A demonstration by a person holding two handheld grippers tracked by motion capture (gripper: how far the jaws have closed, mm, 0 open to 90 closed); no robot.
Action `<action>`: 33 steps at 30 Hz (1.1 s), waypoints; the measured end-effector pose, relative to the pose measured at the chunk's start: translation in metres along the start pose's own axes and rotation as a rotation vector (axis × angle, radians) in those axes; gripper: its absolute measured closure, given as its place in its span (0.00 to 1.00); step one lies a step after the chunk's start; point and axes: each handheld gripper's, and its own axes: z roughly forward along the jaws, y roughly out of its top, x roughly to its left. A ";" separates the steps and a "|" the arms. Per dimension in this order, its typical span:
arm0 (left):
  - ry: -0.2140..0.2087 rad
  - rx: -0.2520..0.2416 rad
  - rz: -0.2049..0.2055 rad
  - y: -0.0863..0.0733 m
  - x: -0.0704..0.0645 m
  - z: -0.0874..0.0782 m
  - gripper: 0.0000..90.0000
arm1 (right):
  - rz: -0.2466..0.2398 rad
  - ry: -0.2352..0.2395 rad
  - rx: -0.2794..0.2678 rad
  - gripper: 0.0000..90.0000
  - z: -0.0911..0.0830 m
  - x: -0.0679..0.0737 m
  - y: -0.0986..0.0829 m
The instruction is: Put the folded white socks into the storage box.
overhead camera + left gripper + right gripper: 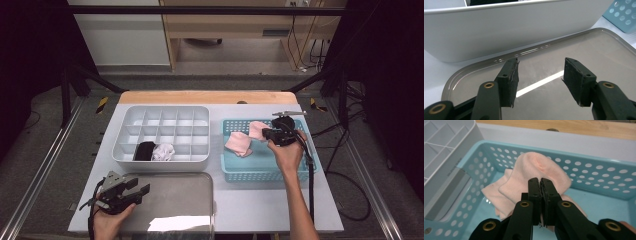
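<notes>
1. White tabletop point(260, 200) with a wooden strip along its far edge carries everything; beyond it lie grey floor, dark frame rails and loose cables.
2. At the near left sits a grey metal tray point(180, 200), bare and shiny, with a bright streak of reflected light across it.
3. Just behind the tray stands a white divided organiser point(162, 112). Two compartments in its near row are filled: a black sock point(145, 150) and, in the cell beside it, a white sock point(163, 151).
4. To the right of the organiser stands a light blue perforated basket point(250, 172). It holds pale pink socks: one folded piece point(238, 143) lies on the basket floor toward its left side.
5. The right gripper point(272, 134) is over the basket's far right part, held by the person's right hand point(289, 152). In the right gripper view its jaws are pressed together, pinching a pink sock point(541, 170), which bunches up around and beyond the tips inside the basket.
6. The left gripper point(142, 188) hangs over the tray's near left corner, held by the left hand point(107, 220). In the left gripper view its jaws stand wide apart with nothing between them, the pads point(511, 77) just above the tray surface point(544, 67) and pointing toward the organiser's white front wall point(511, 27).
</notes>
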 end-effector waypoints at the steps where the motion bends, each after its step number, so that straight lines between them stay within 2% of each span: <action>1: 0.000 -0.002 -0.002 0.000 0.000 0.000 0.49 | -0.002 0.004 -0.008 0.97 -0.004 0.001 0.000; 9: 0.022 -0.012 0.002 0.001 0.000 -0.001 0.45 | -0.015 0.069 -0.088 0.97 -0.037 0.008 -0.003; 20: 0.027 -0.020 -0.008 0.001 0.002 -0.003 0.44 | -0.078 0.140 -0.191 0.97 -0.082 0.027 -0.017; 33: 0.029 -0.020 -0.007 0.001 0.001 -0.004 0.44 | -0.129 0.226 -0.195 0.97 -0.108 0.044 -0.048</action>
